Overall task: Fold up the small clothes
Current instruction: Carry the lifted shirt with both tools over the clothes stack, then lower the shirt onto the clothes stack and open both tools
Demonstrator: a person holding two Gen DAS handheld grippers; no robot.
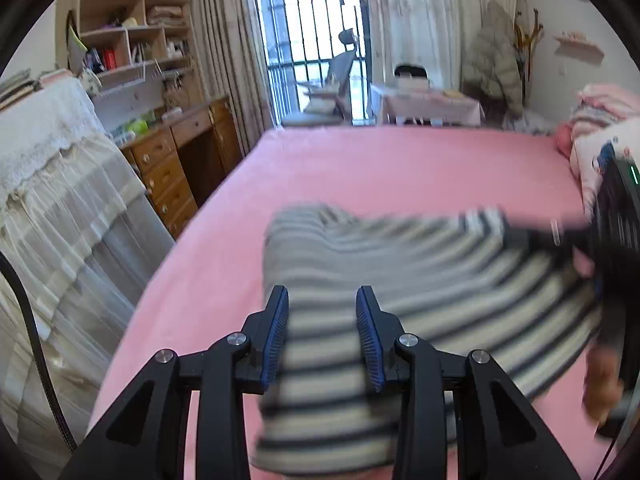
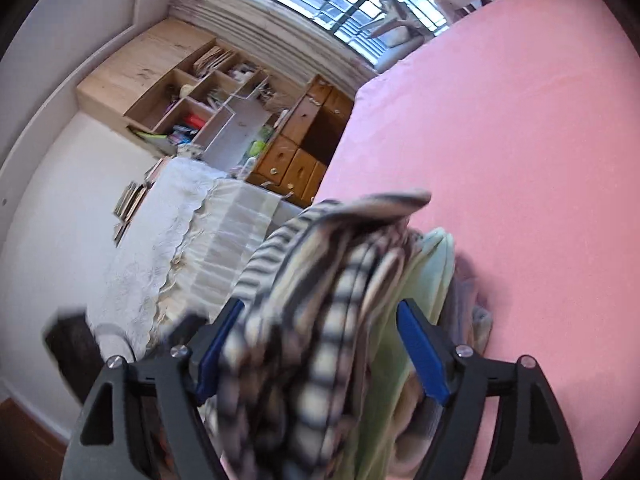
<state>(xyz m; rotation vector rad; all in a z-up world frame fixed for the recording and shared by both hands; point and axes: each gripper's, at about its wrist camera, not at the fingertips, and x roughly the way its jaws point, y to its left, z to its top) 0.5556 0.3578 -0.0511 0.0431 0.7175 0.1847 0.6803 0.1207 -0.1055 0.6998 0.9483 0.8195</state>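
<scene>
A: Striped garment (image 1: 400, 280) lies on the pink bed (image 1: 400, 168), cloth between both tongs. Gripped?

B: No. Left tongs (image 1: 322, 336) stand part spread and right tongs (image 2: 324, 344) wide; neither pinches. Looks like a fold being laid down. Next: pull clear, then smooth or regrasp an edge.

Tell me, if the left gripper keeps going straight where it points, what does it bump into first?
Probably the striped garment on the pink bed; its cloth already lies between the left gripper fingers, though blur hides contact.

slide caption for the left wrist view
Left gripper open over a striped garment on the pink bed.
</scene>
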